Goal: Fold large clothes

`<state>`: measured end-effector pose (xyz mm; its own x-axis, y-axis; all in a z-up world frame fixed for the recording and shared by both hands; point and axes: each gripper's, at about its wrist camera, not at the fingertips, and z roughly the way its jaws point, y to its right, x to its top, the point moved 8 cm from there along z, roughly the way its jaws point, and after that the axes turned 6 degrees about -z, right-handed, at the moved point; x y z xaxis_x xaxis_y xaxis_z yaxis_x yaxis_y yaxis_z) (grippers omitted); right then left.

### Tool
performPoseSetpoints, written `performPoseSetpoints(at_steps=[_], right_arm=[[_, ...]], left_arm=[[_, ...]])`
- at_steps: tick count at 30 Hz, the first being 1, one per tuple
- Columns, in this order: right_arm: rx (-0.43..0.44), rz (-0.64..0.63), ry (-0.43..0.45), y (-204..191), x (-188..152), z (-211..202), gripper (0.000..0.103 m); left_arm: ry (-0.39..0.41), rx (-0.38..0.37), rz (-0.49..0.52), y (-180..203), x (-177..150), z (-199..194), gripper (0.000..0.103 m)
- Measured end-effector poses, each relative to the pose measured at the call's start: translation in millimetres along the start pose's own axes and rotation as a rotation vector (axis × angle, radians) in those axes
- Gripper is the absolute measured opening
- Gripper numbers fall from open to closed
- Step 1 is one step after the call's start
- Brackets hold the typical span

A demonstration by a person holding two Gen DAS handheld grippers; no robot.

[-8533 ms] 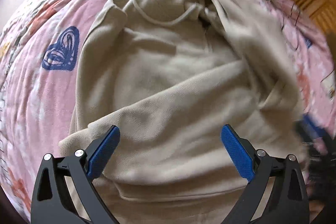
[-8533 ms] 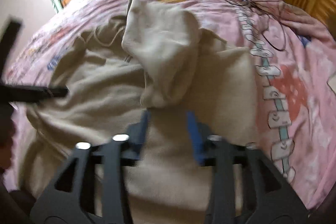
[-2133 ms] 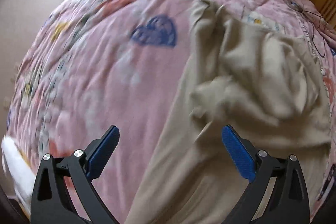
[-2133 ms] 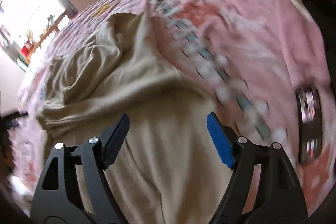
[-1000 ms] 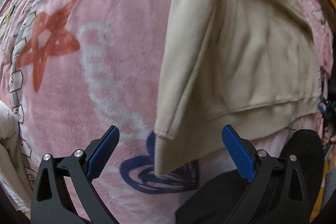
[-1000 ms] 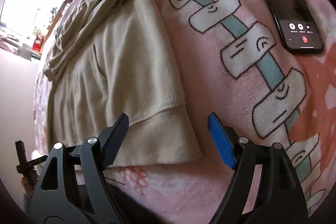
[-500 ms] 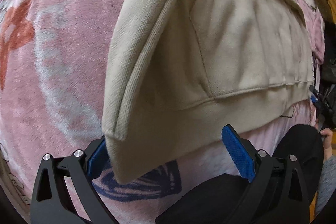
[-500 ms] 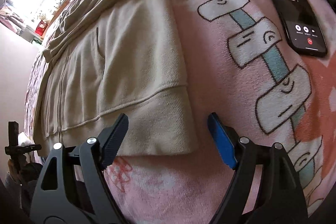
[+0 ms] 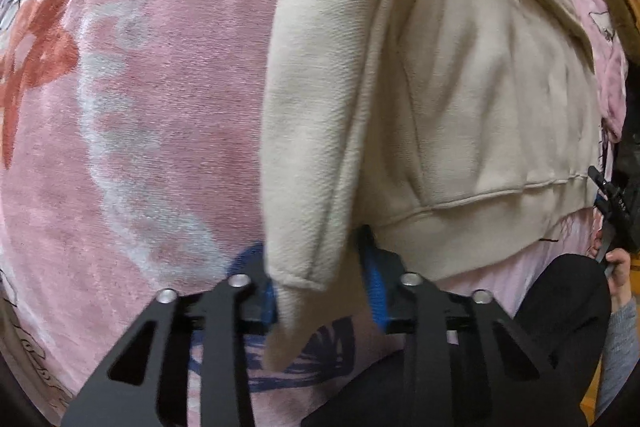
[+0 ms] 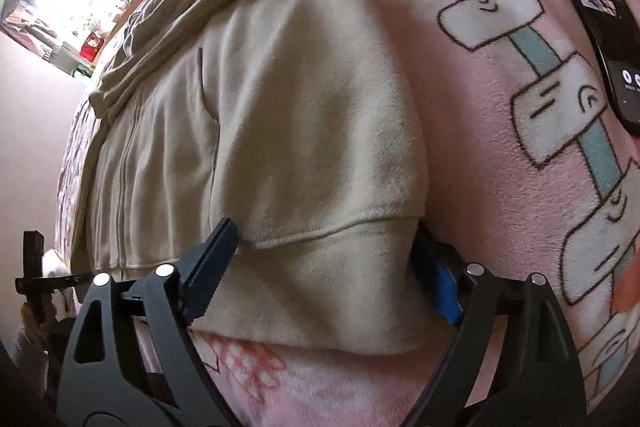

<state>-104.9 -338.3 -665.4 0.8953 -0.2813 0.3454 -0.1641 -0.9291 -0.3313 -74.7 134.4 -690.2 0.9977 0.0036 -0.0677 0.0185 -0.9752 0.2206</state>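
A bed covered w/ a pink blanket (image 9: 132,99) fills both wrist views; the blanket carries cartoon prints in red, white and blue. Lying on it is a large cream hoodie (image 10: 304,115), front up, hood end far from the cameras, ribbed hem (image 10: 320,279) nearest the person. Both bottom corners sit right at the grippers.

Step in hand, as I judge it: taking hold of the two hem corners so the lower half can be lifted and folded up toward the hood. The next move calls for both grips to be firm, then a level, matched lift — uneven height would skew the fold.

Left gripper (image 9: 320,291): jaws closing, narrow now, w/ the folded side edge and corner of the hoodie between the blue pads (image 9: 374,287). The cloth looks pinched, tip of the corner hanging out below.

Right gripper (image 10: 324,275): jaws wide and opening a little more, straddling the other hem corner. The cloth lies between them; one pad is at the hem seam, the other tucked beside the corner's edge — no squeeze yet.

Smaller things: a phone (image 10: 600,39), screen lit, lies on the blanket well right of the hoodie. The person's dark-clad knee (image 9: 552,327) and a hand (image 9: 616,267) show at the left view's lower edge.
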Motion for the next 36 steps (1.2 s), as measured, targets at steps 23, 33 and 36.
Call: performPoseSetpoints(at_steps=[23, 33, 36], right_arm=[[0.241, 0.118, 0.177, -46.0, 49.4, -61.6, 0.006], [0.355, 0.165, 0.297, -48.4, 144.3, -88.6, 0.006], [0.372, 0.166, 0.329, -46.6, 193.1, -92.0, 0.006]], left_arm=[[0.260, -0.070, -0.046, -1.8, 39.3, -97.6, 0.008], [0.469, -0.032, -0.043, 27.8, 119.7, -153.0, 0.008], [0.521, -0.023, -0.026, 35.7, 168.6, -171.8, 0.008]])
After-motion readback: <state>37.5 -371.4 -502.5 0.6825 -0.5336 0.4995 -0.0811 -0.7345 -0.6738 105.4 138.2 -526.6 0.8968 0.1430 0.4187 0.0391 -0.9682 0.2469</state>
